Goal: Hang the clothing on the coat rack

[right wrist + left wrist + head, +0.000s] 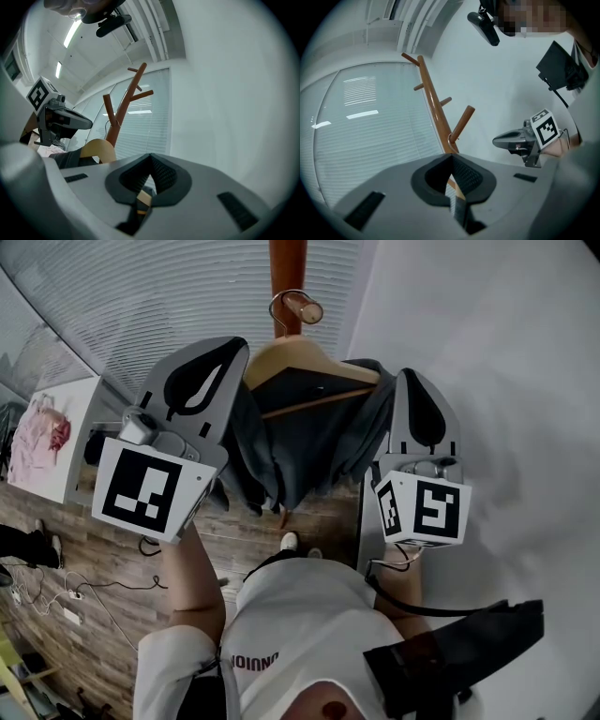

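Note:
The brown coat rack pole (287, 268) stands at top centre. The metal hook (284, 302) of a wooden hanger (298, 360) loops round a peg (307, 308). A dark grey garment (281, 451) hangs on the hanger. My left gripper (234, 345) is at the hanger's left shoulder with its jaws shut. In the left gripper view (452, 157) a sliver of wood shows past the jaws, and I cannot tell whether they pinch anything. My right gripper (412, 376) is at the right shoulder. In its own view (150, 157) it is shut on the hanger's wooden end (142, 200).
A white table (80, 442) at the left carries a pink garment (42, 427). Cables (66, 601) lie on the wooden floor (122, 559). A white wall (506, 352) runs along the right, and a window with blinds (159, 287) is behind the rack.

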Motion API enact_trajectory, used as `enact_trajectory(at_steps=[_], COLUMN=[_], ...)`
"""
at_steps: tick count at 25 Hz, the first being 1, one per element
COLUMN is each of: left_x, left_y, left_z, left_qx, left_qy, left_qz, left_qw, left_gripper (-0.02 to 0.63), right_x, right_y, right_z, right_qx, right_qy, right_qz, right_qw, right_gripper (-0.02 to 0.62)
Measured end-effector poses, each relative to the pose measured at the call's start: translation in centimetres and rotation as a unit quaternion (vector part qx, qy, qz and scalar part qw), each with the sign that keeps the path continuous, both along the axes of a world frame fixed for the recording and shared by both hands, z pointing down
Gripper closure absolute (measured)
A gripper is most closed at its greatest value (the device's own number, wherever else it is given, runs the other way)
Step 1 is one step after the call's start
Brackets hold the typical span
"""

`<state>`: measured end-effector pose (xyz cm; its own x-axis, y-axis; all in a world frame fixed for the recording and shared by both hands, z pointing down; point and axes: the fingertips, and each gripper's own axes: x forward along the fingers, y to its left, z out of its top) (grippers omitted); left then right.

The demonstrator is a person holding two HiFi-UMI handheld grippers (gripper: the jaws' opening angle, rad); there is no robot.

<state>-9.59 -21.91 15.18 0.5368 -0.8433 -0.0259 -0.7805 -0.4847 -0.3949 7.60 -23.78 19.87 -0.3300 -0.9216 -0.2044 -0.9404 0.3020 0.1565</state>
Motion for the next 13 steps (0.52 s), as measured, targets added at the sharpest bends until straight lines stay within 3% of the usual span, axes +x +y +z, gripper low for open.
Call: enact_trajectory(at_steps=[13], left_x=[0.36], left_y=[-0.05], left_z=[0.26], left_qx=[-0.007], left_qy=[-0.007], left_qz=[-0.003], left_qw=[0.9999], left_gripper=[0.594], right_x=[-0.21], right_y=[-0.22], right_z=[0.11], right_qx=[-0.003], right_qy=[-0.001], right_qz=[-0.013], right_qw=[1.0], right_gripper=[0.575])
